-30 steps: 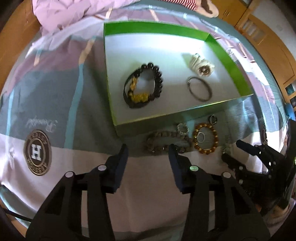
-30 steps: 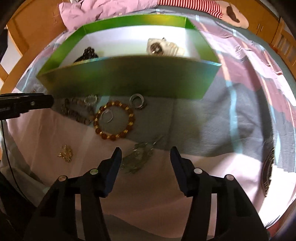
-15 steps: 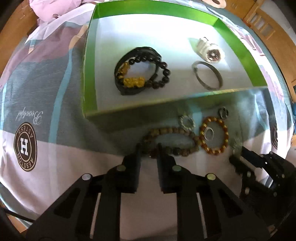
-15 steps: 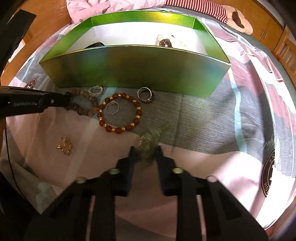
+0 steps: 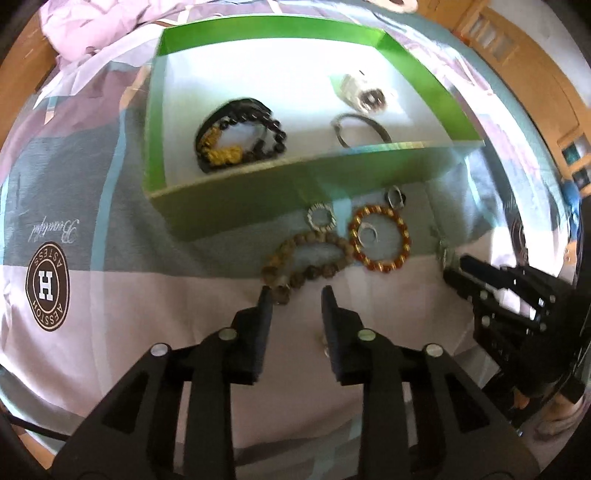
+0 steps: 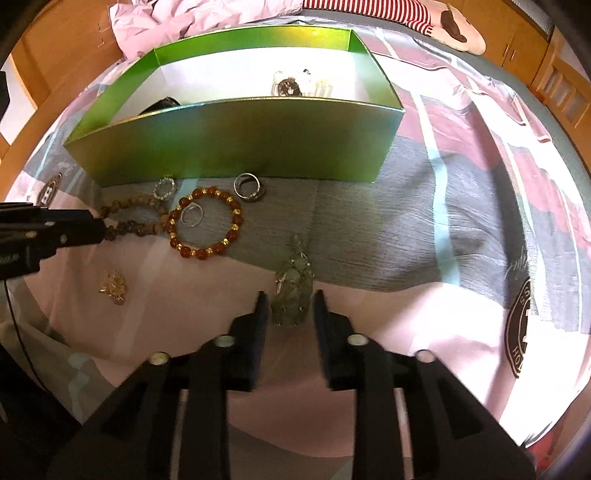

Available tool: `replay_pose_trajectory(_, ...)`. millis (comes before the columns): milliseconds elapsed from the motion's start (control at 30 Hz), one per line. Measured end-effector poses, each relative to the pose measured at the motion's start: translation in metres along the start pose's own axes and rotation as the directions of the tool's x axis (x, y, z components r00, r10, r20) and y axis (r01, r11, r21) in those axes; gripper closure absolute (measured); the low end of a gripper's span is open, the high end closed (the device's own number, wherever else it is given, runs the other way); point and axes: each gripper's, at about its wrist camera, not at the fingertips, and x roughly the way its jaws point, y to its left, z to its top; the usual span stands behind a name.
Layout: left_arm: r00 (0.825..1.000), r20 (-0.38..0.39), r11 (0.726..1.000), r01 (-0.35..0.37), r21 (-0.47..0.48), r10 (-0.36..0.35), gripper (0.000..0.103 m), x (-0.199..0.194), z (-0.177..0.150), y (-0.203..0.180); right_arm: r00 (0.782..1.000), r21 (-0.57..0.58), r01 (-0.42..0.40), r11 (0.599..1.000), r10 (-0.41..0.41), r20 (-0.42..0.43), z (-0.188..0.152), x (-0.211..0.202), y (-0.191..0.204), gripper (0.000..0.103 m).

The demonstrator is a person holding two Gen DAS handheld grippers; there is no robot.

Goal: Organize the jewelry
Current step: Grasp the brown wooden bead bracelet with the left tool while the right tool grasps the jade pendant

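Note:
A green box (image 5: pixel 236 206) with a white floor holds a black bead bracelet (image 5: pixel 236 136), a metal bangle (image 5: pixel 360 129) and a white watch (image 5: pixel 364 92). In front of it on the bedspread lie a brown bead bracelet (image 5: pixel 306 258), an amber bead bracelet (image 5: pixel 380 238) and three silver rings. My left gripper (image 5: pixel 295 295) is opening, and the brown bracelet's near end lies between its tips, beside the left finger. My right gripper (image 6: pixel 290 299) is also opening, with a green pendant (image 6: pixel 293 291) lying loose between its fingers.
A small gold brooch (image 6: pixel 112 288) lies on the pale cloth left of the pendant. The left gripper's tip (image 6: pixel 98 230) reaches in from the left edge at the brown bracelet (image 6: pixel 133 218). Crumpled pink bedding (image 6: pixel 192 18) lies behind the box, with wooden furniture around the bed.
Both pairs of jaws narrowed half a second ago and have now widened part of the way again. The left gripper has shifted closer to the brown bracelet.

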Motion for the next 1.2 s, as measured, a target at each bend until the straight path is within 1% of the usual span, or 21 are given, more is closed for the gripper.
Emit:
replay_pose_trajectory(33,1.0,0.006,1.0,0.0,-0.015,0.0,0.071,0.0,0.001,0.003,1.0,0.004,-0.008,1.0,0.007,0.006,0.0,-0.001,0.0,0.062)
replay_pose_trajectory(100,1.0,0.017,0.999,-0.004,-0.043,0.005,0.064,0.002,0.0,0.008,1.0,-0.004,-0.006,1.0,0.006,0.009,-0.001,-0.001,0.002,0.061)
replay_pose_trajectory(133,1.0,0.017,0.999,-0.012,-0.052,0.013,0.064,0.004,0.002,0.011,1.0,-0.009,-0.004,1.0,0.004,0.005,0.001,0.001,0.004,0.061)
replay_pose_trajectory(200,0.999,0.004,0.998,-0.038,-0.059,0.039,0.064,0.014,0.007,0.012,1.0,-0.016,0.005,1.0,-0.005,-0.001,0.0,0.004,0.006,0.056)
replay_pose_trajectory(267,0.999,-0.011,0.997,-0.053,-0.055,0.053,0.063,0.022,0.008,0.011,1.0,-0.021,0.009,1.0,-0.009,-0.005,0.001,0.006,0.009,0.054)
replay_pose_trajectory(400,0.997,-0.014,0.997,-0.074,-0.033,0.073,0.062,0.026,0.008,0.004,1.0,-0.031,0.018,0.999,-0.018,-0.011,-0.002,0.009,0.01,0.054)
replay_pose_trajectory(467,0.997,-0.02,0.997,-0.078,-0.028,0.077,0.061,0.026,0.008,0.003,1.0,-0.033,0.019,0.999,-0.02,-0.012,0.006,0.014,0.01,0.054)
replay_pose_trajectory(567,0.996,-0.025,0.996,-0.081,-0.024,0.08,0.062,0.027,0.007,0.0,1.0,-0.042,0.027,0.999,-0.028,-0.01,0.006,0.014,0.013,0.054)
replay_pose_trajectory(633,0.997,-0.028,0.997,-0.075,-0.024,0.074,0.07,0.027,0.006,-0.002,0.999,-0.049,0.033,0.998,-0.033,-0.008,0.004,0.014,0.016,0.058)
replay_pose_trajectory(667,0.997,-0.03,0.998,-0.067,-0.019,0.066,0.075,0.027,0.005,-0.005,1.0,-0.052,0.023,0.998,-0.024,-0.006,0.004,0.013,0.017,0.066)
replay_pose_trajectory(700,0.997,-0.03,0.998,-0.065,-0.011,0.065,0.083,0.026,0.004,-0.007,1.0,-0.055,0.02,0.998,-0.021,-0.006,0.003,0.014,0.021,0.075)
replay_pose_trajectory(733,0.998,-0.029,0.998,-0.063,-0.004,0.063,0.085,0.025,0.003,-0.01,1.0,-0.062,0.019,0.998,-0.019,-0.003,0.003,0.013,0.022,0.079)
replay_pose_trajectory(800,0.997,-0.025,0.997,-0.072,0.019,0.072,0.091,0.022,0.002,-0.016,1.0,-0.07,0.026,0.997,-0.026,0.002,0.003,0.012,0.024,0.081)
replay_pose_trajectory(933,0.998,-0.018,0.998,-0.056,0.042,0.057,0.092,0.015,-0.001,-0.022,1.0,-0.053,0.014,0.998,-0.013,0.015,0.004,0.008,0.021,0.081)
replay_pose_trajectory(1100,0.999,0.038,1.0,0.008,-0.003,-0.008,0.092,-0.012,0.003,-0.007,0.998,-0.016,0.004,1.0,-0.003,0.059,0.006,-0.011,0.007,0.081)
replay_pose_trajectory(1200,0.997,0.066,0.999,0.031,-0.022,-0.03,0.092,-0.024,0.005,0.003,0.997,0.0,0.001,1.0,-0.001,0.081,0.01,-0.021,0.001,0.081)
